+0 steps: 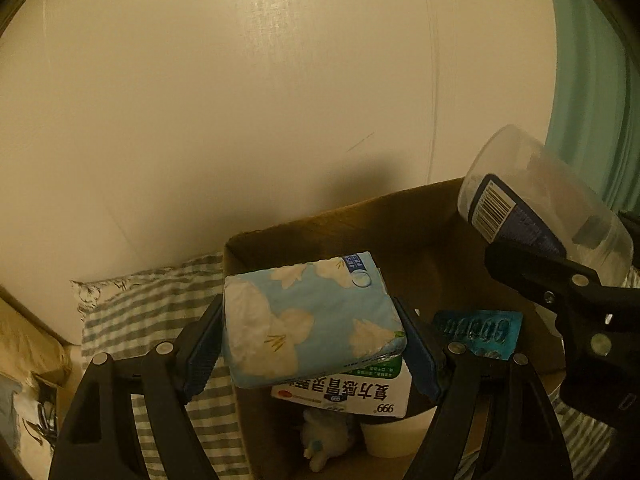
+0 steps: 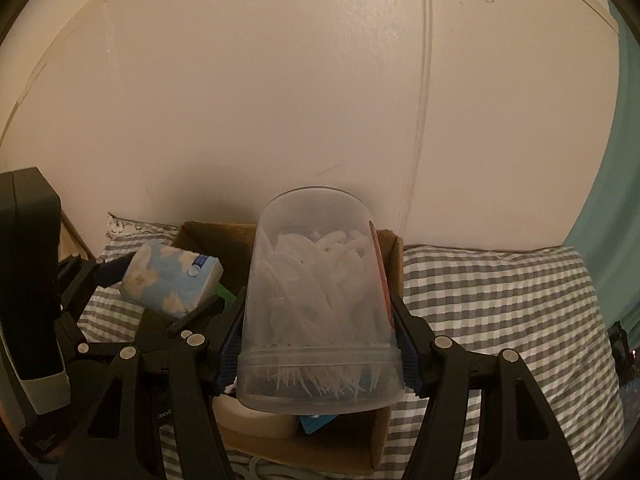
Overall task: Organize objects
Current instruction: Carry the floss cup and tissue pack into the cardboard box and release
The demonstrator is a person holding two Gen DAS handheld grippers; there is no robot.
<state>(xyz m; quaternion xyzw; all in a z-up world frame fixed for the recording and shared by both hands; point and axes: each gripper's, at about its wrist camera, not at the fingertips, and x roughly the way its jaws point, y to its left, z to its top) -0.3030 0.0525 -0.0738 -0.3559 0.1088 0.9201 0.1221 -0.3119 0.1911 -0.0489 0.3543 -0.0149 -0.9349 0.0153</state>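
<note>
Left gripper (image 1: 310, 344) pinching a soft blue tissue pack with white flowers (image 1: 308, 316), held over the open brown cardboard box (image 1: 360, 224) on the grey-checked bedding (image 2: 500, 292). Right gripper (image 2: 318, 344) clamped on a clear plastic tub of white floss picks (image 2: 320, 292), above the same box. Below, half hidden: a white-and-green medicine carton (image 1: 360, 396), a blue blister sheet (image 1: 476, 330), a blurred pale toy (image 1: 328, 440).
</note>
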